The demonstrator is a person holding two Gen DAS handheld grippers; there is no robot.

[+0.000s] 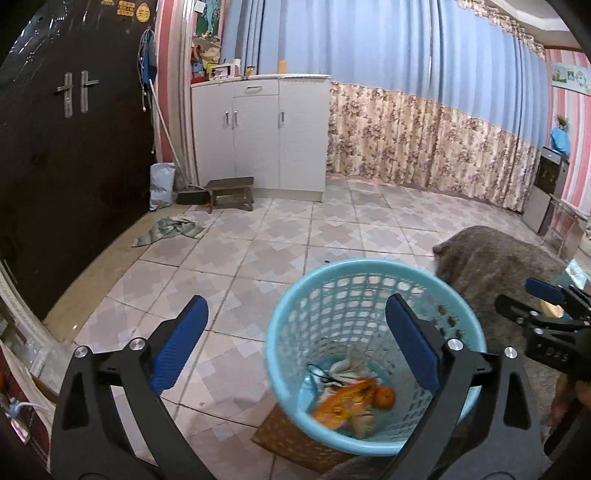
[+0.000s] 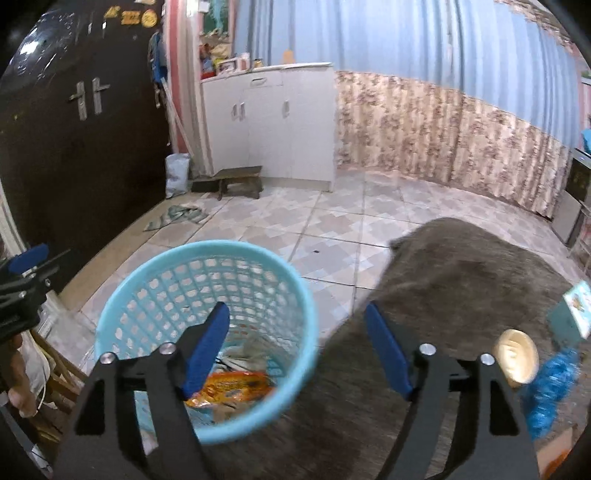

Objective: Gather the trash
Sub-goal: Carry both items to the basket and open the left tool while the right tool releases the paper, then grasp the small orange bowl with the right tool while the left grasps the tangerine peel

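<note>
Claws, left [image 1: 295, 341] and right [image 2: 297, 349], gape empty above basket [image 1: 284, 314] rim.

Wrapper [image 1: 345, 400] in basket [image 1: 280, 325] beside blanket [image 1: 491, 258]

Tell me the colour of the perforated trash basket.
Light turquoise blue; the basket shows most sharply in the left wrist view.

No text is clear enough to read. The yellow stickers [image 1: 142, 14] on the dark door [image 1: 74, 147] carry marks, and the orange packet [image 2: 229, 389] has print, all too blurred.
</note>
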